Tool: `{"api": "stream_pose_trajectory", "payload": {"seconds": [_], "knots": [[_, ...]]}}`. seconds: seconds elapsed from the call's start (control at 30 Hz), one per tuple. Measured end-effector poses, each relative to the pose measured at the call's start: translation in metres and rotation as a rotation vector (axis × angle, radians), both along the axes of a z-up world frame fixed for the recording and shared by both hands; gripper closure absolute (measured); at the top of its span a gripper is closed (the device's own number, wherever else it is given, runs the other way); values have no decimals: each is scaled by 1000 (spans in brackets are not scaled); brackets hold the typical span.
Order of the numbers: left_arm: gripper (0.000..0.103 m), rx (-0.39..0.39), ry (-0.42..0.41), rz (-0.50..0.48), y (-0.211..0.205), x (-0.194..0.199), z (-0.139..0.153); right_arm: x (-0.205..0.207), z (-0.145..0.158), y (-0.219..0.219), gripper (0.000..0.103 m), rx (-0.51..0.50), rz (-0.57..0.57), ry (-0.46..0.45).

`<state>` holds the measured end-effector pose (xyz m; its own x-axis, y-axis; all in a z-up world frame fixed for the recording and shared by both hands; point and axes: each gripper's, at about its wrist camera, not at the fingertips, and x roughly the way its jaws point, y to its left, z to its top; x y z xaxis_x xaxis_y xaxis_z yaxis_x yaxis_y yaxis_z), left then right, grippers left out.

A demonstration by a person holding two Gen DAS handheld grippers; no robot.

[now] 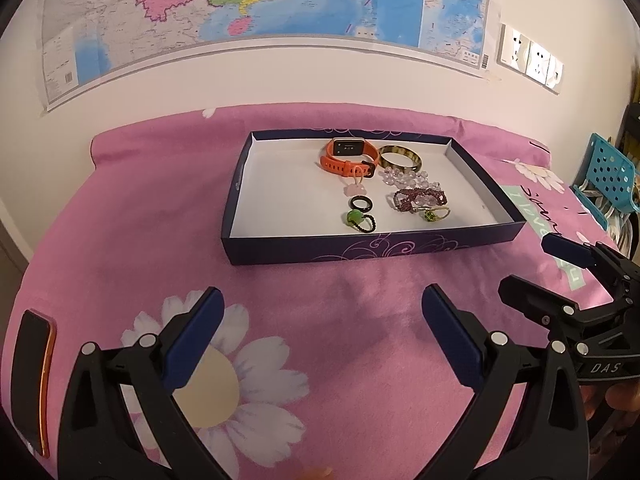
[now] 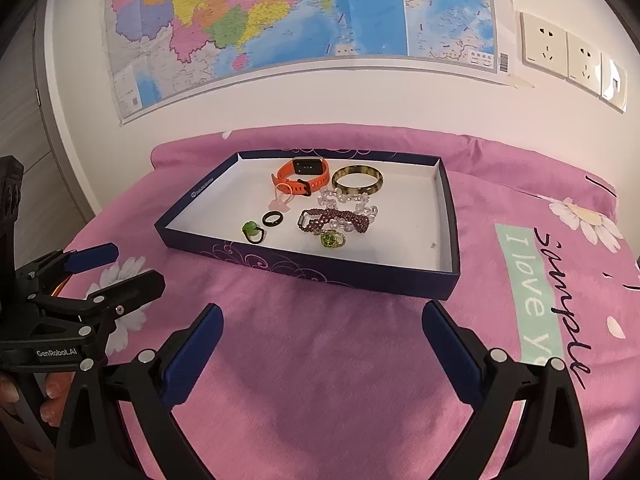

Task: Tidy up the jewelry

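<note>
Since all jewelry lies in the tray (image 1: 420,250), toward its far-right part, both tongs sit short of its near edge. L gripper (image 1: 322,334) and R gripper (image 2: 322,344): open, empty. R prob. nearer the ring (image 2: 331,239); bracelet (image 2: 334,219) lies crosswise.

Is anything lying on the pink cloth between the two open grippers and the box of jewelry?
Nothing visible: bare pink cloth lies between the left gripper, the right gripper and the box. Only the box's low front wall stands before the jewelry.
</note>
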<state>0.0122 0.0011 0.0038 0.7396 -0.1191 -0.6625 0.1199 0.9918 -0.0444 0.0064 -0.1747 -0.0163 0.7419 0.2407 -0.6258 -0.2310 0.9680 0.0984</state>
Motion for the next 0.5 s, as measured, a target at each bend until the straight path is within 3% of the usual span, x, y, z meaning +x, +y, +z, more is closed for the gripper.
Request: {"api": "stream_pose_trajectory", "payload": {"seconds": [0.5], "knots": [[6,11,0,1,-1,-4,-1,-5,0,1,7,8,6,4]]}}
